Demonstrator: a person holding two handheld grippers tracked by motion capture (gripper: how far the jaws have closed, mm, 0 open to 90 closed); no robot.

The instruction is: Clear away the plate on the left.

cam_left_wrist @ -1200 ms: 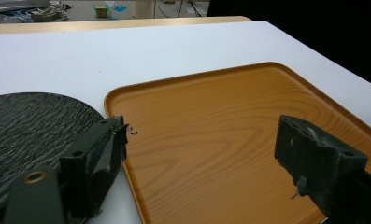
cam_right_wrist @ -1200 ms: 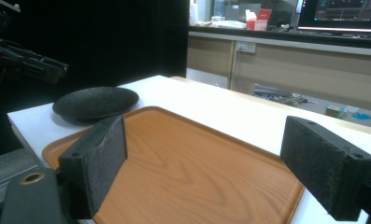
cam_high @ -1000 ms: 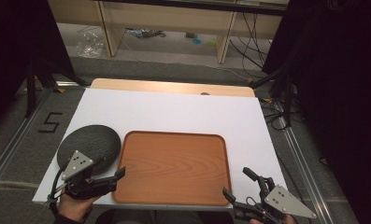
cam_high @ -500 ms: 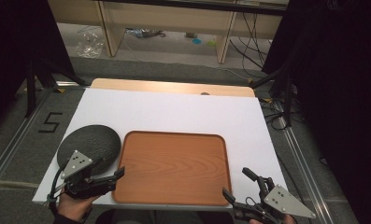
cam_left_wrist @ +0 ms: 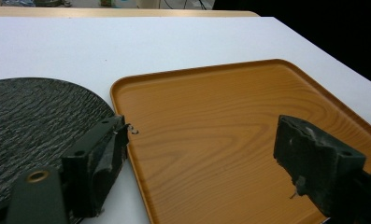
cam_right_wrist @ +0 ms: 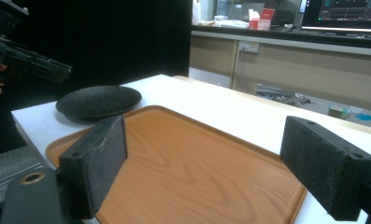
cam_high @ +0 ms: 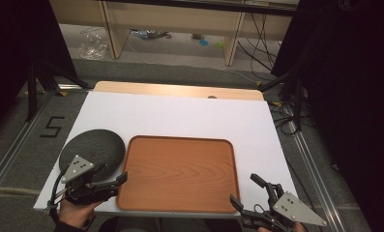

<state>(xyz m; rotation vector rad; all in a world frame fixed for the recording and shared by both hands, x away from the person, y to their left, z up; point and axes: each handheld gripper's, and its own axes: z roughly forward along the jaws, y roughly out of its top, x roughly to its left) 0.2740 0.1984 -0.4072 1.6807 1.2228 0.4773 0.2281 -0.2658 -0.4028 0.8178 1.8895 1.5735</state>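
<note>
Smooth wood tray [cam_high: 180, 174], rough matt plate [cam_high: 90, 150]

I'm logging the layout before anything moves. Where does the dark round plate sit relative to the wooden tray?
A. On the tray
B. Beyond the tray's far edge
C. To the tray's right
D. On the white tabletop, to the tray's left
D: the dark round plate rests on the white tabletop just left of the wooden tray, whose surface is bare.

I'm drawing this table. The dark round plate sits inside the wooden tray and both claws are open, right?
Not quite. The dark round plate sits on the white table beside the wooden tray, as the high view shows. Both the left claw and right claw are open.
</note>
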